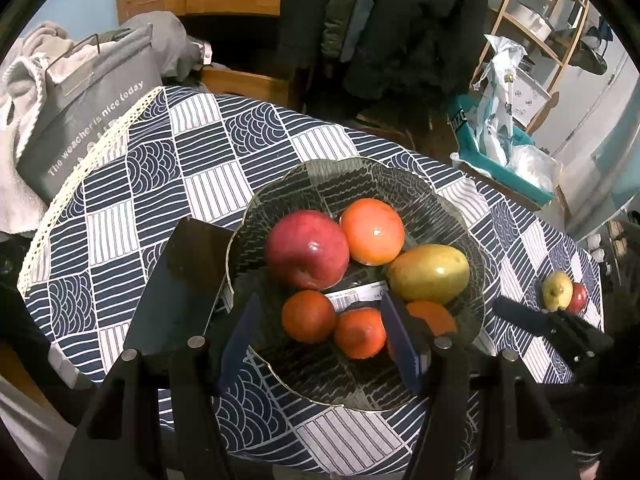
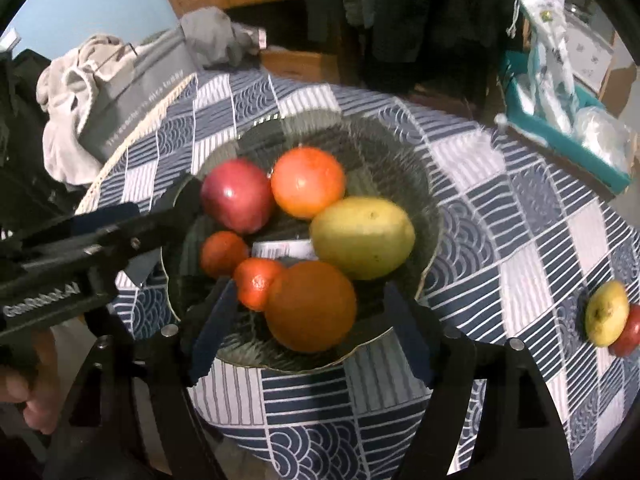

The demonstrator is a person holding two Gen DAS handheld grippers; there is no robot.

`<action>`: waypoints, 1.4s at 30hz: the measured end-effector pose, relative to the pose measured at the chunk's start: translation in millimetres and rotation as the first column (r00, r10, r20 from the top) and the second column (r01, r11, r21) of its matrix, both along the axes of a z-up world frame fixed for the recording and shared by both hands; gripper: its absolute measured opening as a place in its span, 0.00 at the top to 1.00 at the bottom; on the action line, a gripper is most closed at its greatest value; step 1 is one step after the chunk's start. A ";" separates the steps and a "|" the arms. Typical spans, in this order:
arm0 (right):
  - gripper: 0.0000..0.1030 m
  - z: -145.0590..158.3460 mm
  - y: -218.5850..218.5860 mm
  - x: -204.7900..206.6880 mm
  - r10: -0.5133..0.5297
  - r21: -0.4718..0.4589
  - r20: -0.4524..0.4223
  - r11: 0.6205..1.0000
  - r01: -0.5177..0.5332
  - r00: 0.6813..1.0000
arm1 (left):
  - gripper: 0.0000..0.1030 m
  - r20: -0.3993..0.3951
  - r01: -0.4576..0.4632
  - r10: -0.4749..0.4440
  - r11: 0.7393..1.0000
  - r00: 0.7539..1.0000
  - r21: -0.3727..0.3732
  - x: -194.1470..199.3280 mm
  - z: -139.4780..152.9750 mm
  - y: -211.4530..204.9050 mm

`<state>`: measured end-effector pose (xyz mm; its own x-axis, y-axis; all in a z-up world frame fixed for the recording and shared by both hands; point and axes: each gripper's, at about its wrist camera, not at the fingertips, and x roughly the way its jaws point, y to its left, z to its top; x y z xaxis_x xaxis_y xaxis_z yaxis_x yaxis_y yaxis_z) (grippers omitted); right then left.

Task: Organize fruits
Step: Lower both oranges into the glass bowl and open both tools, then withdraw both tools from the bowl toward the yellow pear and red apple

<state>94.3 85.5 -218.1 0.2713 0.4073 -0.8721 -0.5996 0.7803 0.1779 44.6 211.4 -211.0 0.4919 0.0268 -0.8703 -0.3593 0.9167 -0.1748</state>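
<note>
Both grippers, left (image 1: 320, 340) and right (image 2: 308, 332), I hold spread wide over the glass bowl's (image 2: 404, 168) near rim, gripping nothing; an orange (image 2: 311, 306) sits between the right fingers.

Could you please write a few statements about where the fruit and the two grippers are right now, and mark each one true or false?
1. The glass bowl holds six fruits. True.
2. The mango lies on the tablecloth outside the bowl. False: it lies inside the bowl, beside the large orange.
3. Two fruits are outside the bowl. True: a yellow fruit and a red fruit sit on the tablecloth, touching.
4. The right gripper is clamped on the red apple. False: it is open and holds nothing.
5. The left gripper is open. True.
</note>
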 end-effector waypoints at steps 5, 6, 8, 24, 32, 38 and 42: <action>0.25 16.4 -10.0 3.0 -0.029 0.005 0.048 1.000 0.028 0.998 | 0.37 0.010 -0.005 0.005 1.000 1.000 -0.011 -0.8 5.0 -1.4; 0.25 21.1 -13.1 3.2 -0.037 0.003 0.065 0.999 0.037 0.997 | 0.37 0.016 -0.003 0.003 1.000 1.000 -0.014 -1.2 7.4 -2.8; 0.25 31.2 -19.3 2.7 -0.053 0.003 0.098 0.999 0.053 0.994 | 0.37 0.028 0.005 -0.005 1.000 1.000 -0.015 -1.2 13.0 -7.2; 0.25 100.0 -74.2 -8.4 -0.171 0.050 0.284 0.985 0.163 0.944 | 0.31 0.161 0.098 -0.100 0.995 0.982 0.022 -7.0 70.7 -51.8; 0.25 119.6 -101.6 -16.6 -0.216 0.073 0.337 0.976 0.203 0.916 | 0.31 0.208 0.129 -0.133 0.991 0.969 0.036 -9.1 87.4 -74.3; 0.25 129.6 -120.2 -22.5 -0.238 0.085 0.369 0.971 0.222 0.899 | 0.26 0.244 0.157 -0.167 0.986 0.955 0.058 -12.4 102.2 -92.7; 0.25 136.1 -134.6 -27.0 -0.258 0.095 0.383 0.966 0.240 0.887 | 0.25 0.264 0.178 -0.195 0.980 0.945 0.088 -13.8 111.4 -105.4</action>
